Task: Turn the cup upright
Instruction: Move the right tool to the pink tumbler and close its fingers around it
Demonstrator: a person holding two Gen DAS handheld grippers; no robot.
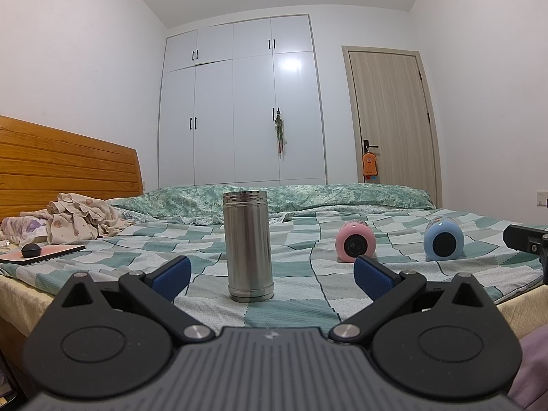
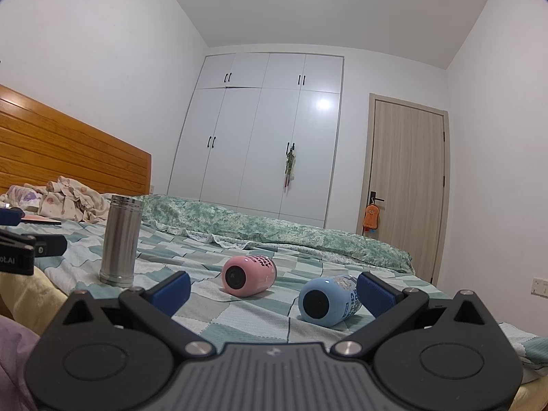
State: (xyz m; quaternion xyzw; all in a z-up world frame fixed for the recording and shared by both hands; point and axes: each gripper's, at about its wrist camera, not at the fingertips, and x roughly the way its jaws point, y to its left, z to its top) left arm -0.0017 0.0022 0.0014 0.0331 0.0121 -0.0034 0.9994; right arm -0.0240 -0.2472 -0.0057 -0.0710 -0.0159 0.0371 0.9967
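Note:
A steel cup (image 1: 249,246) stands upright on the checked bed cover, straight ahead of my open, empty left gripper (image 1: 272,279); it also shows in the right wrist view (image 2: 120,241) at the left. A pink cup (image 1: 355,242) (image 2: 248,275) and a blue cup (image 1: 443,239) (image 2: 329,299) lie on their sides, bases toward me. My right gripper (image 2: 274,294) is open and empty, with the blue cup just ahead near its right finger (image 2: 375,296). Its tip shows at the right edge of the left wrist view (image 1: 525,239).
A wooden headboard (image 1: 61,161) stands at the left, with crumpled clothes (image 1: 82,219) and a pink flat pad with a dark round object (image 1: 30,250) before it. A rolled green quilt (image 1: 291,198) lies across the far side. The bed's near edge (image 1: 20,294) is below the grippers.

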